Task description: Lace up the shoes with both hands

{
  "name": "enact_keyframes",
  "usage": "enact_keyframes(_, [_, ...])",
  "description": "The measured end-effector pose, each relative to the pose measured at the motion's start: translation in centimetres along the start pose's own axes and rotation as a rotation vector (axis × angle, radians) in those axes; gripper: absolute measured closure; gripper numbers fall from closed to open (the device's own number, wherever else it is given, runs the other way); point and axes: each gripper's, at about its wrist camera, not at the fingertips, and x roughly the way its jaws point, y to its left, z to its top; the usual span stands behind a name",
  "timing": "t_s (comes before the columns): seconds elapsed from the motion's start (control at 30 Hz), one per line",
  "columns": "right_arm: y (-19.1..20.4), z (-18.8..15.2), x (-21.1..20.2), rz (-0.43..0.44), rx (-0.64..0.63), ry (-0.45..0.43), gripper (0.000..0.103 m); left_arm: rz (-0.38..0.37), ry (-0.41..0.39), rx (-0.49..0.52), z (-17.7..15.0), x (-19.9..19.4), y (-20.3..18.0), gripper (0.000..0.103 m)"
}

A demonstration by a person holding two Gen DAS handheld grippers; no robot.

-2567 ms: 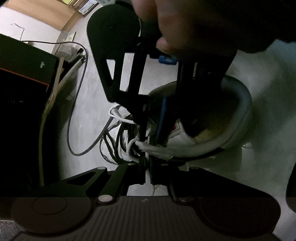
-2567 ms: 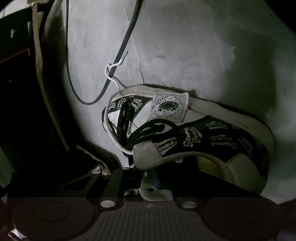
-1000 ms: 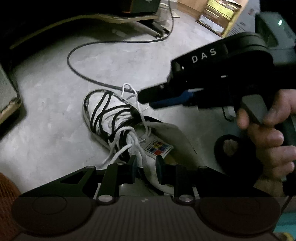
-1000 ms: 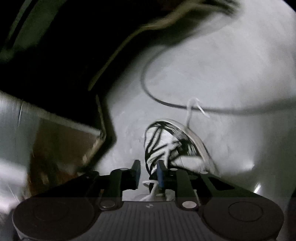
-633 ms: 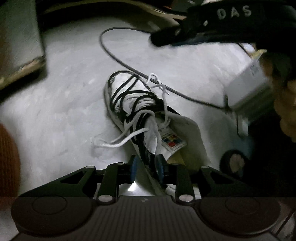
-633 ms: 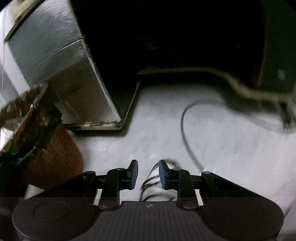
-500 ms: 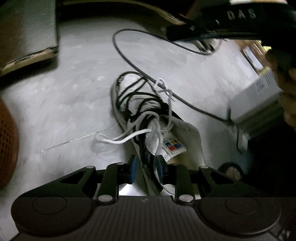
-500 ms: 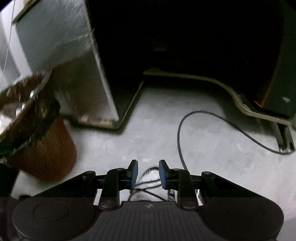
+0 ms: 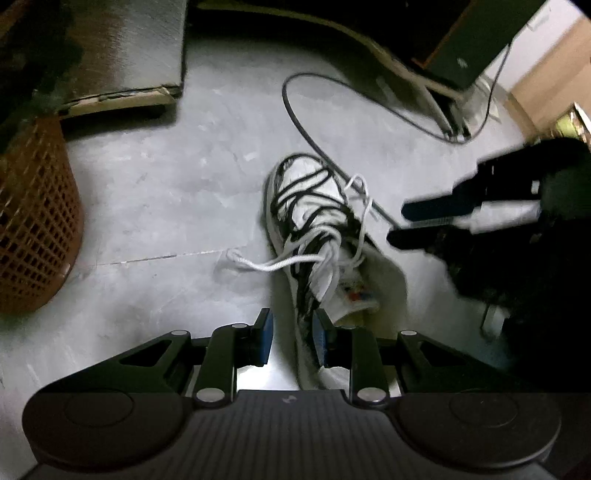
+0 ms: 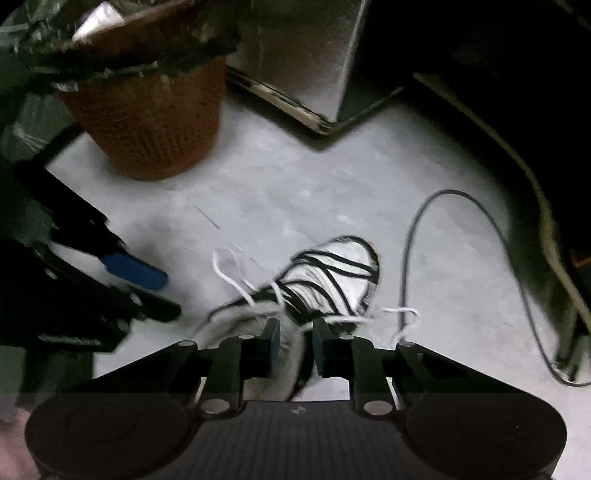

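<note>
Shoe (image 9: 314,229) lay on floor, white lace (image 9: 258,264) ends trailing loose either side. Left gripper (image 9: 291,332) and right gripper (image 10: 295,341) hovered above shoe, jaws parted, empty. Whether a knot was tied, unclear.

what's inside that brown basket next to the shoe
In the right wrist view, the brown basket is lined with a dark plastic bag folded over its rim, and something pale pokes out on top. Anything deeper is hidden by the liner and wall.
</note>
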Motion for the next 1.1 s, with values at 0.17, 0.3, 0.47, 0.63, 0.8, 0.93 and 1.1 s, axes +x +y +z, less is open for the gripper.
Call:
enact_keyframes(0.17, [0.6, -0.9, 0.2, -0.018, -0.041, -0.001, 0.084, 0.006, -0.020, -0.035, 0.0, 0.1, -0.9, 0.077])
enact_keyframes(0.3, [1.0, -1.1, -0.2, -0.017, -0.050, -0.053, 0.084, 0.025, -0.031, -0.047, -0.1, 0.6, -1.5, 0.077])
enact_keyframes(0.47, [2.1, -0.9, 0.5, -0.031, -0.163, -0.063, 0.084, 0.040, -0.041, -0.029, -0.6, 0.9, -1.5, 0.077])
enact_keyframes(0.63, [1.8, -0.5, 0.8, -0.004, -0.157, -0.057, 0.084, 0.054, -0.050, -0.010, -1.1, 1.2, -1.6, 0.079])
enact_keyframes(0.8, [2.1, -0.4, 1.4, 0.007, -0.190, -0.043, 0.084, 0.056, -0.062, -0.005, -1.6, 1.5, -1.5, 0.079])
enact_keyframes(0.93, [1.6, -0.6, 1.9, 0.009, -0.203, -0.009, 0.084, 0.021, -0.079, -0.035, -1.8, 1.5, -1.0, 0.079])
enact_keyframes(1.1, [0.4, -0.7, 1.4, 0.037, -0.133, -0.017, 0.083, -0.022, -0.101, -0.073, -2.1, 1.6, -0.5, 0.079])
